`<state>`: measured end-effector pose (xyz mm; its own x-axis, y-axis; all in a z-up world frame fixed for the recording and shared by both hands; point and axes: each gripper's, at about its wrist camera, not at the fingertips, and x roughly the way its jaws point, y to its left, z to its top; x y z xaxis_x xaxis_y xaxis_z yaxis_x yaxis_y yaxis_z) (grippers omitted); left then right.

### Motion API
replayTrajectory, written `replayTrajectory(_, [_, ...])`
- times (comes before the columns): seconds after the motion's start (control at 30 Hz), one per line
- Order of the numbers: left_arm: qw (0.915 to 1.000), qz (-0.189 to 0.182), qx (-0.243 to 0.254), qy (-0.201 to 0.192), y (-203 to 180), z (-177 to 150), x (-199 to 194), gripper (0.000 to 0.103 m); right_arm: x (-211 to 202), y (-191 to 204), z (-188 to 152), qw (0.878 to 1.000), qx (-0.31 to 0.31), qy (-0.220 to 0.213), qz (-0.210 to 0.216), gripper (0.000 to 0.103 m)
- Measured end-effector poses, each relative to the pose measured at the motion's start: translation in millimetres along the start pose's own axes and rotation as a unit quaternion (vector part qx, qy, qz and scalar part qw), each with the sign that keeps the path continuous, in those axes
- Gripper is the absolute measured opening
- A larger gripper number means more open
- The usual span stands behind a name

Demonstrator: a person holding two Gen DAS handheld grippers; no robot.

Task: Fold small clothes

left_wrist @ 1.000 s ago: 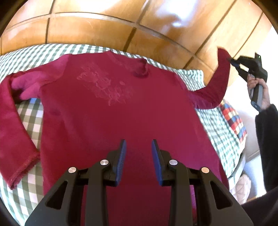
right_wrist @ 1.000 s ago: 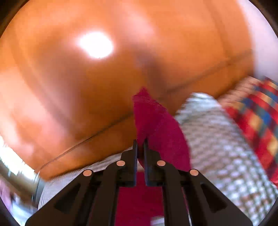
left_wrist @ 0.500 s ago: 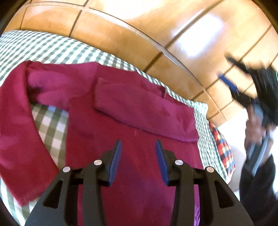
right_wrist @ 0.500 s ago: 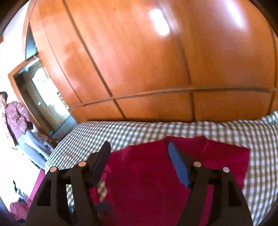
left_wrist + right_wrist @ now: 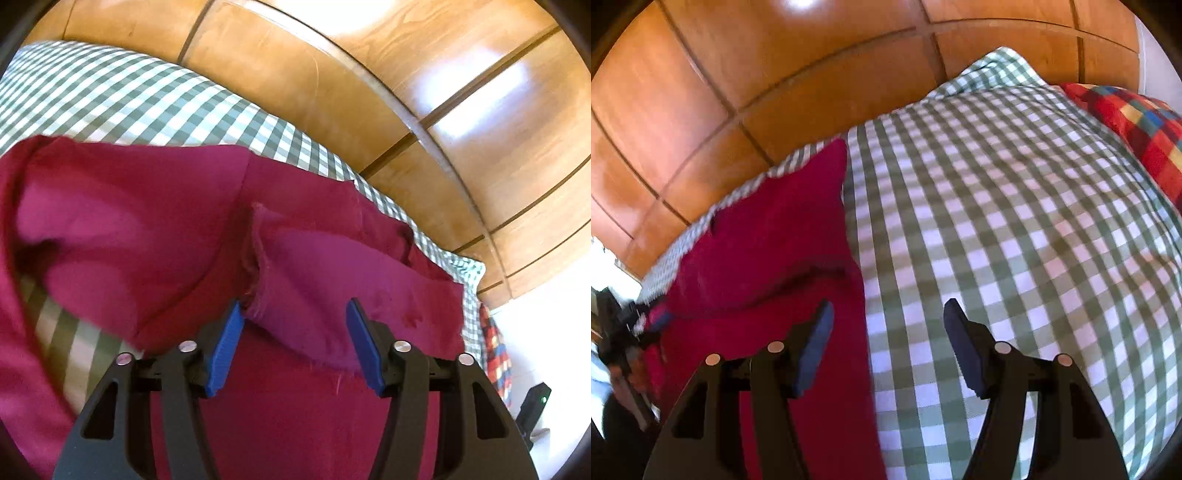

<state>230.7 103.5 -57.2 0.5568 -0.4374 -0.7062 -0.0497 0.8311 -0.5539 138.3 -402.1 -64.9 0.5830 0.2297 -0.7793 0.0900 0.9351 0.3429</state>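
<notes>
The deep crimson, long-sleeved knit top (image 5: 303, 387) lies spread on the bed, over the green-and-white checked bedcover (image 5: 1015, 229), with the polished wooden panelled wall (image 5: 332, 74) running along the bedcover's far edge. One sleeve of the top (image 5: 332, 280) lies across the body, its raw cuff edge ending near the middle of the garment. The other sleeve (image 5: 92, 229) is not folded in: it bulges loosely at the garment's far side from the folded one, with bedcover showing under it.

The step in hand looks like the sleeve stage of the fold, one sleeve in and one to go. The left gripper (image 5: 293, 325) hovers over the cuff of the folded sleeve; its jaws are spread and opening, cloth lies below and between them, but the blue pads do not press on it. The right gripper (image 5: 886, 325) hangs over the straight side edge of the top (image 5: 857, 288), where it meets the bedcover; its jaws are spread too, though closing, and pinch nothing.

The next move, as I judge it, calls for the left gripper to travel to the loose sleeve, take its cuff and carry it across the body. The right gripper could lower onto the side edge to steady the cloth. A multicoloured checked blanket (image 5: 1137, 125) lies beyond the bedcover, well apart from the top.
</notes>
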Motion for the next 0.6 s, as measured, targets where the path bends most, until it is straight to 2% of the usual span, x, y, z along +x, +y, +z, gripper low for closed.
replayTrajectory(0.03, [0.9999,0.004,0.007,0.008,-3,2,6,0.026,6,7,-1,1.0,-0.009,0.003,0.0,0.062])
replayTrajectory(0.13, [0.9992,0.018,0.031,0.019,-15,8,19,0.011,27,30,5,0.998,-0.053,-0.007,-0.015,0.061])
replayTrajectory(0.17, [0.9989,0.016,0.043,0.013,-22,11,17,0.01,31,35,5,0.998,-0.063,-0.013,-0.02,0.059])
replayTrajectory(0.23, [0.9983,-0.008,0.055,-0.018,-36,17,1,0.009,39,45,15,0.996,-0.075,-0.024,-0.039,0.046])
replayTrajectory(0.27, [0.9975,-0.02,0.059,-0.034,-41,18,-7,0.008,41,43,17,0.996,-0.069,-0.031,-0.051,0.016])
replayTrajectory(0.33, [0.9943,-0.048,0.068,-0.067,-50,18,-29,0.008,38,30,21,0.997,-0.034,-0.05,-0.046,0.013])
replayTrajectory(0.37, [0.9936,-0.031,0.078,-0.076,-53,17,-33,0.008,39,24,21,0.998,-0.026,-0.046,-0.046,0.013])
replayTrajectory(0.4, [0.9935,-0.008,0.09,-0.069,-54,15,-29,0.008,45,21,19,0.998,-0.027,-0.032,-0.049,0.011])
replayTrajectory(0.43, [0.9931,0.015,0.101,-0.057,-51,12,-20,0.008,50,22,15,0.998,-0.037,-0.018,-0.055,0.01])
replayTrajectory(0.5, [0.9903,0.087,0.107,-0.017,-34,1,10,0.008,51,26,10,0.997,-0.064,-0.004,-0.051,0.01])
replayTrajectory(0.57, [0.9906,0.098,0.095,0.004,-17,-7,24,0.008,44,25,8,0.996,-0.077,0.004,-0.041,0.016])
replayTrajectory(0.6, [0.9919,0.092,0.088,0.002,-12,-9,24,0.008,39,22,10,0.996,-0.079,0.004,-0.037,0.032])
